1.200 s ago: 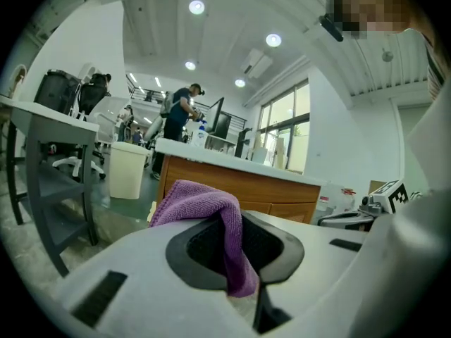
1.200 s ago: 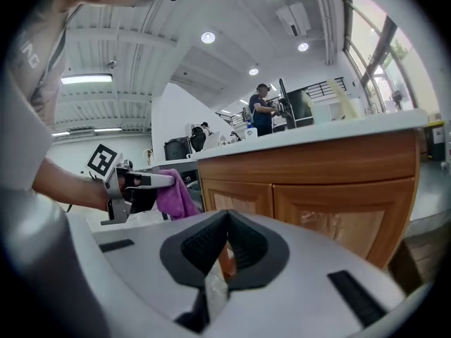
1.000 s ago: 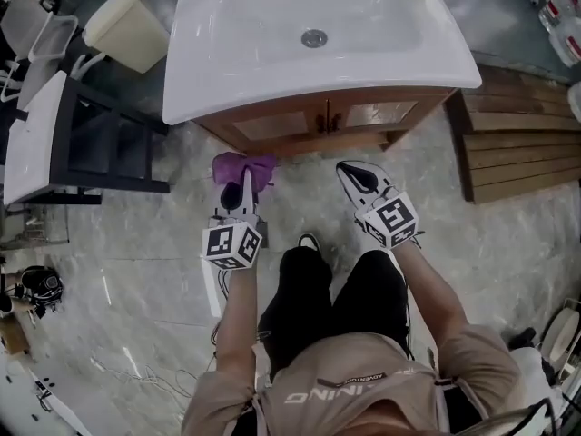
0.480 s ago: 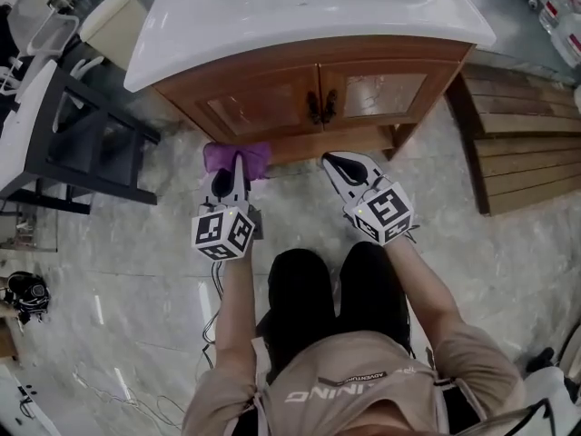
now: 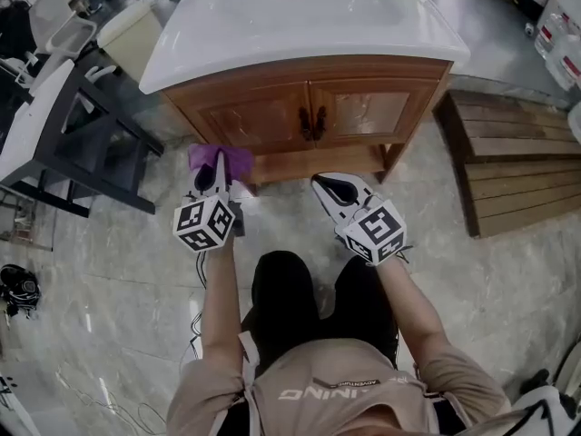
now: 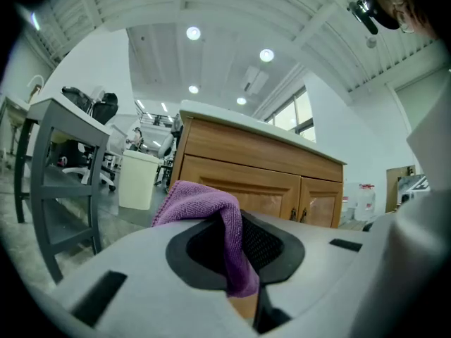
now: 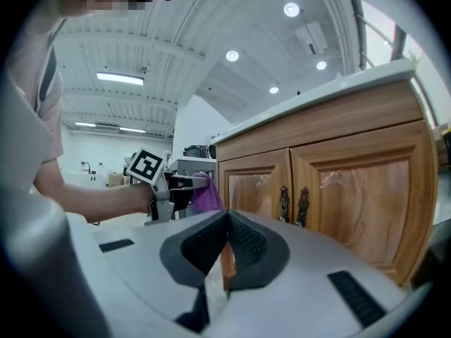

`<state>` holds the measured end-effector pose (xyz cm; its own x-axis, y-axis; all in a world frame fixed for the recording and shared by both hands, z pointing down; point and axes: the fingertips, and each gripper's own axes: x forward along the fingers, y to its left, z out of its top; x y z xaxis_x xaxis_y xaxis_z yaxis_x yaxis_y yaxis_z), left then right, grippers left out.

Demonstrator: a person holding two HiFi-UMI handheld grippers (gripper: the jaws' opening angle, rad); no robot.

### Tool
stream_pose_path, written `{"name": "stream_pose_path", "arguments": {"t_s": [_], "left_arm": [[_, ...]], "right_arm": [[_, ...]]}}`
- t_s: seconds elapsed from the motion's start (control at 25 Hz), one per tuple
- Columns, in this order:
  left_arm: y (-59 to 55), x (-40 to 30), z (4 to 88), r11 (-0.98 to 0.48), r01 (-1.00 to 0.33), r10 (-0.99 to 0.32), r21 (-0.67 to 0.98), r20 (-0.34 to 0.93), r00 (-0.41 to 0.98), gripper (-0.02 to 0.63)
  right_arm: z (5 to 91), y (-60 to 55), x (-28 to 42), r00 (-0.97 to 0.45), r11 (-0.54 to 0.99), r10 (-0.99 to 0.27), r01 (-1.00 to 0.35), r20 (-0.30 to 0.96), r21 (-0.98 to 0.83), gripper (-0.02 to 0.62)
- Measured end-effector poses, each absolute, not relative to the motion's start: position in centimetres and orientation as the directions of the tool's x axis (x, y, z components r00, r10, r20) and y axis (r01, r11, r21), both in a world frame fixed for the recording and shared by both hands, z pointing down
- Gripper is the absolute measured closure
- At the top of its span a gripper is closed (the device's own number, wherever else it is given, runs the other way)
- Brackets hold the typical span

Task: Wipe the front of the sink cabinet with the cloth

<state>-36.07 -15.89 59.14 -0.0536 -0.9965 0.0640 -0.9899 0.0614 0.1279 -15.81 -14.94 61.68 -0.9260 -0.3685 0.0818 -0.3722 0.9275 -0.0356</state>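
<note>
The wooden sink cabinet (image 5: 309, 112) with two doors and dark handles (image 5: 311, 123) stands under a white basin top (image 5: 300, 25). My left gripper (image 5: 215, 173) is shut on a purple cloth (image 5: 218, 159), held low in front of the cabinet's lower left corner. In the left gripper view the purple cloth (image 6: 211, 213) is pinched between the jaws with the sink cabinet (image 6: 268, 182) behind it. My right gripper (image 5: 334, 189) is shut with nothing in it, a short way before the cabinet's base. The right gripper view faces the cabinet doors (image 7: 331, 189) and shows the left gripper (image 7: 169, 189) with the cloth (image 7: 206, 196).
A dark metal frame table (image 5: 73, 143) stands left of the cabinet, with a cream bin (image 5: 127, 30) behind it. Stacked wooden pallets (image 5: 508, 153) lie at the right. The floor is grey marble tile (image 5: 109, 289). A person's legs in black trousers (image 5: 309, 307) are below the grippers.
The view has dropped lower, so the cabinet front now shows more fully. Both grippers stay close before the cabinet base, the left one still holding the cloth.
</note>
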Motion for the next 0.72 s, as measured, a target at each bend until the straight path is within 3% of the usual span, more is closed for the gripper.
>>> {"name": "stream_pose_path", "arguments": {"t_s": [0.72], "left_arm": [[-20.4, -44.7, 52.5, 0.179, -0.983, -0.984, 0.046, 0.013, -0.179, 0.569]], "right_arm": [[63.3, -14.9, -11.8, -0.916, 0.919, -0.386, -0.392, 0.107, -0.036, 0.584]]}}
